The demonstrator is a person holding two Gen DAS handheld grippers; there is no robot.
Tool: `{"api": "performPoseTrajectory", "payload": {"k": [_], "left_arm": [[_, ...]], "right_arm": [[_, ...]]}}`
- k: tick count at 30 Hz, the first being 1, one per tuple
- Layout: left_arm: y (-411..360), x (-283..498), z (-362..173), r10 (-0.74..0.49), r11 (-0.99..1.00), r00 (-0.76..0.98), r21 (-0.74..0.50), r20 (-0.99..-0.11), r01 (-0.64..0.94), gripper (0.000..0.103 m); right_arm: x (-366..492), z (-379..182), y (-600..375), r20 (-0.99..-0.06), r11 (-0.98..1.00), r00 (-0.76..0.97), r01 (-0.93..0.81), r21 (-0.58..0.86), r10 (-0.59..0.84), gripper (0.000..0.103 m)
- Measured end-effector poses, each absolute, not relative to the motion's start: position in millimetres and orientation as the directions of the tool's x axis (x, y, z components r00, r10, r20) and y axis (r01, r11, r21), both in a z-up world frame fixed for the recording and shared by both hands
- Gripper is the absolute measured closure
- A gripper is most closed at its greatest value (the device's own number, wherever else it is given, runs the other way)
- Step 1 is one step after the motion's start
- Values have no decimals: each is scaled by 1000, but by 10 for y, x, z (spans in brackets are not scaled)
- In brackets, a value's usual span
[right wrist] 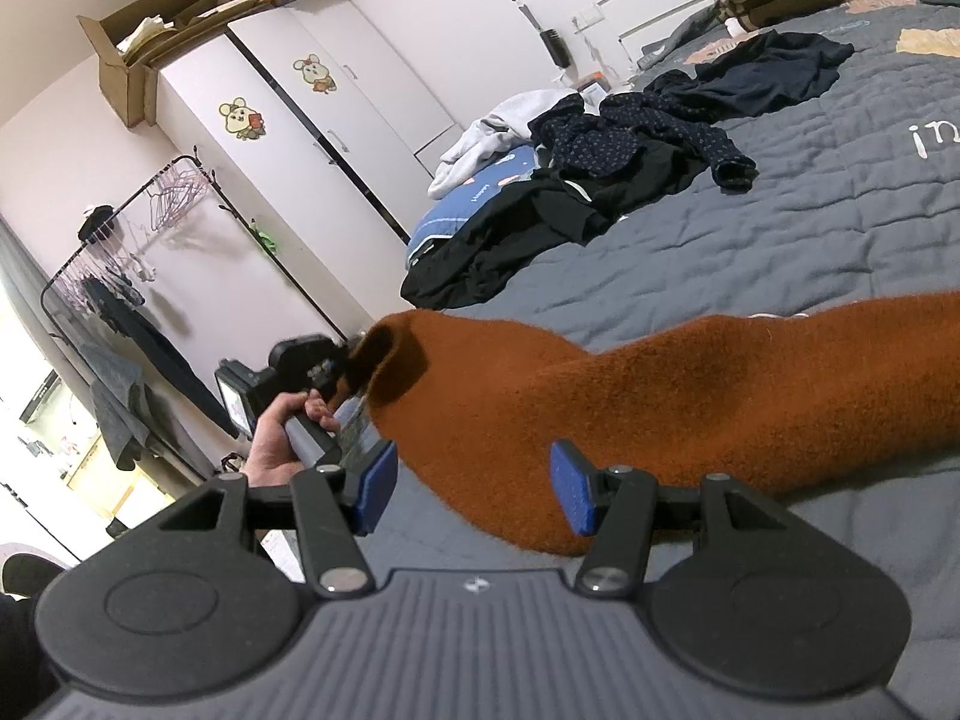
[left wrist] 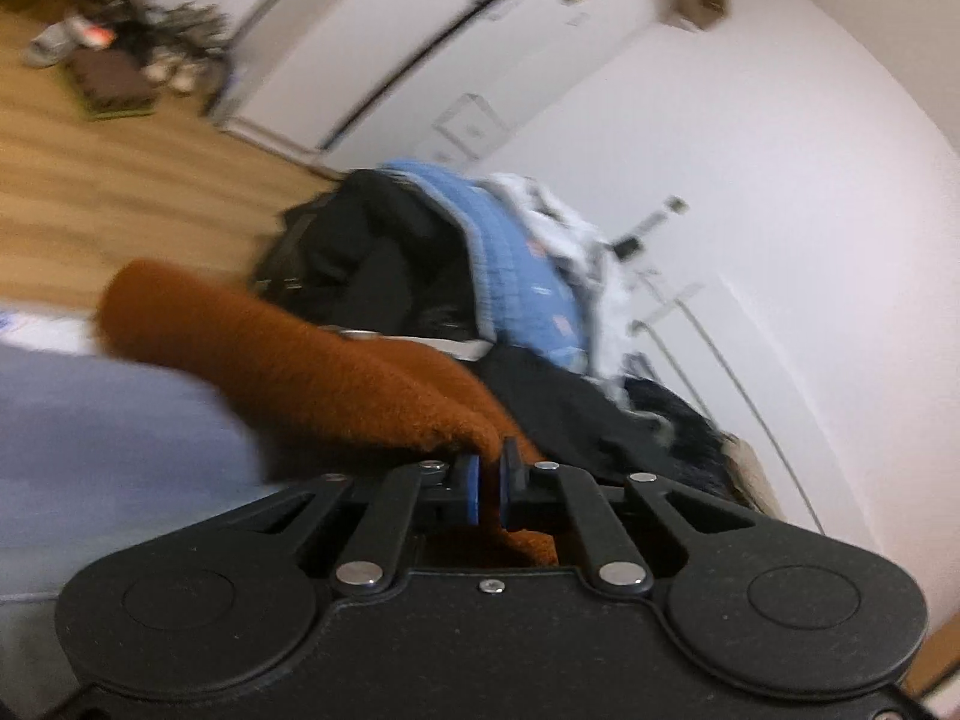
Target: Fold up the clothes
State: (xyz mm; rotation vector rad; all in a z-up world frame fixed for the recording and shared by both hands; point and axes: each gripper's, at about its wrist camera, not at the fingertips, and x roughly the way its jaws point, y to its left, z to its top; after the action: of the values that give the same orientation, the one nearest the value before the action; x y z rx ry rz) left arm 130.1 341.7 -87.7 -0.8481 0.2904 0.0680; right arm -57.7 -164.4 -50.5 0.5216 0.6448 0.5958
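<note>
left fingers [left wrist: 491, 483] pinched on rust sweater [left wrist: 312, 360] | right fingers [right wrist: 474, 495] apart, straddling sweater fold

It is a home bedroom: a bed [right wrist: 810, 228] with grey quilt, a white wardrobe [right wrist: 312, 114], a clothes rack [right wrist: 120, 252].

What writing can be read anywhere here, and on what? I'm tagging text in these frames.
"in": white letters on the grey quilt, cut off by the right edge of the right wrist view.
Small print on the blue quilted fabric: too small to read.
Cartoon mouse stickers on the white wardrobe: pictures only, no legible words.
Left wrist view: blurred, nothing readable.
</note>
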Motion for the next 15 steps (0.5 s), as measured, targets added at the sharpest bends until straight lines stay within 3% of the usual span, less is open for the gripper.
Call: {"api": "performPoseTrajectory", "payload": {"k": [7, 15], "left_arm": [[2616, 1298, -229, -282, 816, 940, -563, -192, 130, 98], [1586, 899, -48, -531, 810, 815, -420, -231, 409, 98]], "right_arm": [[-583, -459, -1672, -383, 710, 656, -346, 613, 650, 47], [-587, -345, -1821, -354, 710, 689, -333, 621, 632, 47]]}}
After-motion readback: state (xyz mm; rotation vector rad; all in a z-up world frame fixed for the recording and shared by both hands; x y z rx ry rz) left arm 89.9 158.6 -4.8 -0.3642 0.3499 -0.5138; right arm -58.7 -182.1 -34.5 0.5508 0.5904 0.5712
